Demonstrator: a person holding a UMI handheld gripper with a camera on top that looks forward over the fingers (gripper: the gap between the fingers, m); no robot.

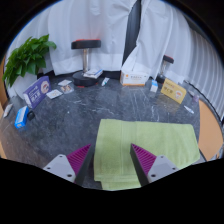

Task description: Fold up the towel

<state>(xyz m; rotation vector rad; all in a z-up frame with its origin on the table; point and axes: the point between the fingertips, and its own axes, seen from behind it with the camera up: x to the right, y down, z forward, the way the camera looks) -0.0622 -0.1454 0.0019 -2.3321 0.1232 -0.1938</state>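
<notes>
A light green towel (140, 140) lies flat on the dark speckled table (75, 110), spread out ahead of and under my fingers. Its near edge shows a folded layer between the fingers. My gripper (111, 160) hovers over the towel's near edge, open, with nothing between the magenta pads (79, 156). The left finger is at the towel's left edge and the right finger (145, 158) is over the cloth.
Beyond the towel stand a white box (134, 76), a yellow box (173, 91), a small blue bottle (153, 85), a blue packet (36, 94), a blue-white item (22, 117) and a potted plant (28, 58). A stool (86, 46) stands behind.
</notes>
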